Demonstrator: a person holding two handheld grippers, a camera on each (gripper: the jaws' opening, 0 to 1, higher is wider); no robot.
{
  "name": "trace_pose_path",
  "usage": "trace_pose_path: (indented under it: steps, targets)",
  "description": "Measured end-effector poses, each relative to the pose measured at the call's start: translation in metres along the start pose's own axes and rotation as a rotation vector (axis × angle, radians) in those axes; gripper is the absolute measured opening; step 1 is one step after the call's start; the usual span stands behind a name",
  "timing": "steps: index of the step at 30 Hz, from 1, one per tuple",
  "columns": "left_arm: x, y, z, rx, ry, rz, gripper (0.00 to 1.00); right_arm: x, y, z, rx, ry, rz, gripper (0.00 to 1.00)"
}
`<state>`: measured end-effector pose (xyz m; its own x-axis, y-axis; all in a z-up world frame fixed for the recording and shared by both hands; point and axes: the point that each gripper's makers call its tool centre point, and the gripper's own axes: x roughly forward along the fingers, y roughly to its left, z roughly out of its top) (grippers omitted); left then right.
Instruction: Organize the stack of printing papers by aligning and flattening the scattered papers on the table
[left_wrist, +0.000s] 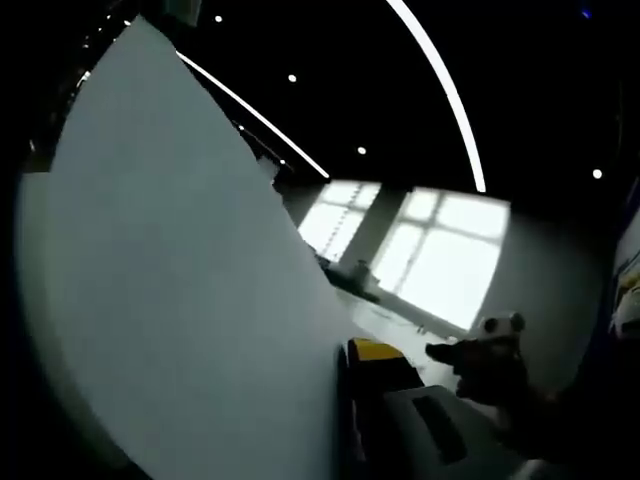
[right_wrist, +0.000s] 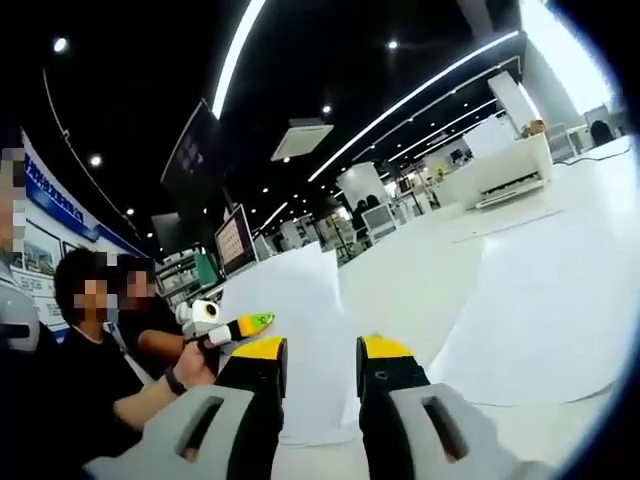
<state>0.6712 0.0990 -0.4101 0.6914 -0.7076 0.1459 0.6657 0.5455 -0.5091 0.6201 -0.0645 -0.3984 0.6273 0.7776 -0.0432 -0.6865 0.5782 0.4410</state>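
Paper takes up the left half of the left gripper view: one big white sheet (left_wrist: 180, 290) stands up close against the camera, tilted, its edge running from upper left down to the left gripper (left_wrist: 352, 395). One yellow-tipped jaw of that gripper shows just right of the sheet's edge, touching it or nearly so; the other jaw is hidden behind the sheet. The sheet seems to be pinched between the jaws, but I cannot tell for sure how far they are closed. Beyond the jaw, bright windows (left_wrist: 420, 245) light the far wall, and a dark hand (left_wrist: 490, 375) holds a small white device at the right.

In the right gripper view, the right gripper (right_wrist: 322, 370) has its two yellow-tipped jaws parted with a clear gap and nothing between them. Ahead of it, on the white surface (right_wrist: 420, 280), lie loose sheets: one (right_wrist: 290, 310) straight past the jaws, and a wider one (right_wrist: 550, 310) off to the right, apart from the first. At the left, people in black sit beside the surface; a person's hand (right_wrist: 195, 365) holds another yellow-and-green tipped tool near the left jaw.
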Motion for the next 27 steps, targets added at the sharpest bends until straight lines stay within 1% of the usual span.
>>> trace_pose_path:
  steps: [2,8,10,18,22,27]
  targets:
    - [0.0001,-0.0001,0.0001,-0.002,0.000,0.000,0.10,0.0003,-0.0013,0.0015,-0.003,0.001,0.001,0.23]
    - [0.0003,-0.0004,-0.0002,-0.002,0.002,0.000,0.10,0.0014,0.0075,0.0023,-0.011,-0.001,0.005,0.23]
    - [0.0004,-0.0006,-0.0003,-0.002,0.002,-0.001,0.10,0.0006,0.0038,0.0044,-0.010,-0.003,0.005,0.23]
    - [0.0005,-0.0009,-0.0002,0.000,0.002,-0.002,0.10,0.0017,0.0084,0.0042,-0.012,-0.005,0.006,0.23]
    - [0.0003,-0.0005,-0.0001,-0.002,0.002,-0.002,0.10,-0.0001,0.0016,0.0059,-0.011,-0.004,0.003,0.23]
    - [0.0003,-0.0004,-0.0002,-0.001,0.002,-0.002,0.10,-0.0018,0.0013,0.0057,-0.011,-0.008,-0.003,0.23]
